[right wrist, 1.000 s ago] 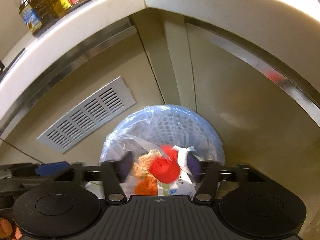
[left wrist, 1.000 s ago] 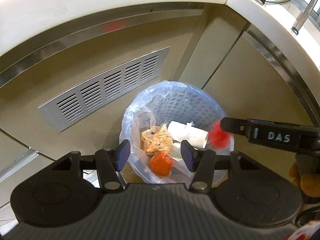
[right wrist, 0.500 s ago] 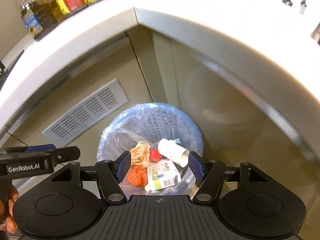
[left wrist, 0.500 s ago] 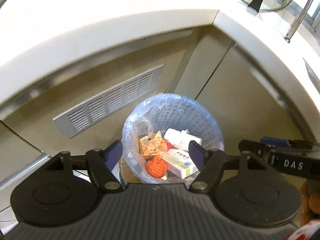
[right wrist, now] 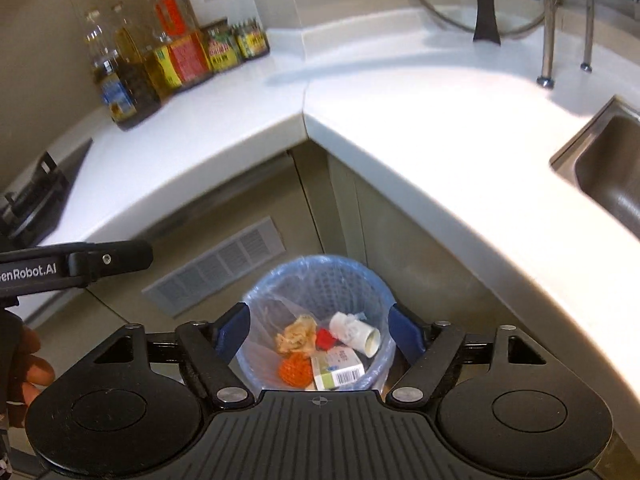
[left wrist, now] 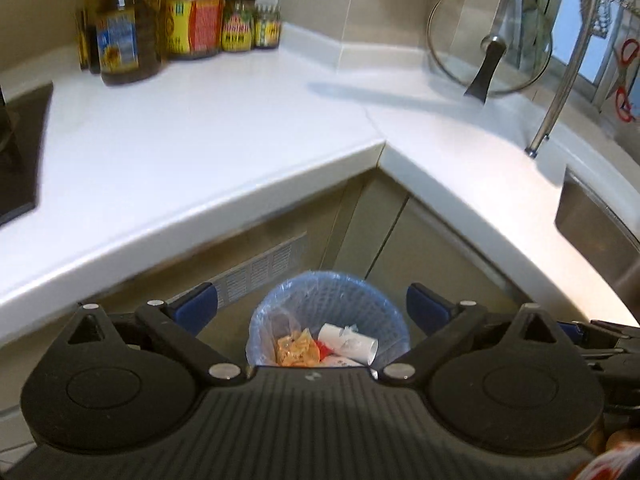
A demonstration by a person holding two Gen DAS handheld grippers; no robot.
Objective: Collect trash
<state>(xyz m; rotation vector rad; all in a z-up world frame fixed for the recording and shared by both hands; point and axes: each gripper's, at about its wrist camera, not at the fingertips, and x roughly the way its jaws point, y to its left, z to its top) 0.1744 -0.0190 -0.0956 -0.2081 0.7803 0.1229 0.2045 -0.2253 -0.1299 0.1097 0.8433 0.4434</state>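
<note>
A: Left wrist view first. My left gripper (left wrist: 312,306) is opening wide, nothing between its jaws. I'm looking down at the bin (left wrist: 374,300) at lower centre, lined with a blue bag (left wrist: 262,322). Inside I'm seeing a white roll (left wrist: 348,340) and a crumpled wrapper (left wrist: 294,350).

B: How is that trash going to handle?

A: I'm judging it all light and soft; the wrapper would crush, the roll would dent. I'd be pinching either across its middle. The counter (left wrist: 200,132) fills mid-frame, bare here, with bottles (left wrist: 120,40) at upper left and a glass lid (left wrist: 490,40) at upper right.

B: And the right wrist view?

A: My right gripper (right wrist: 320,326) is opening too, jaws spread and empty, framing the bin (right wrist: 360,276) at lower centre. I'm seeing more in it: the wrapper (right wrist: 298,336), a red cap (right wrist: 325,338), the roll (right wrist: 354,332), an orange mesh ball (right wrist: 295,368) and a barcoded box (right wrist: 338,368). The box looks stiffest; I'd be taking it by its long sides. The sink (right wrist: 608,168) is sitting at the right edge, and the left gripper's arm is showing at the left.
</note>
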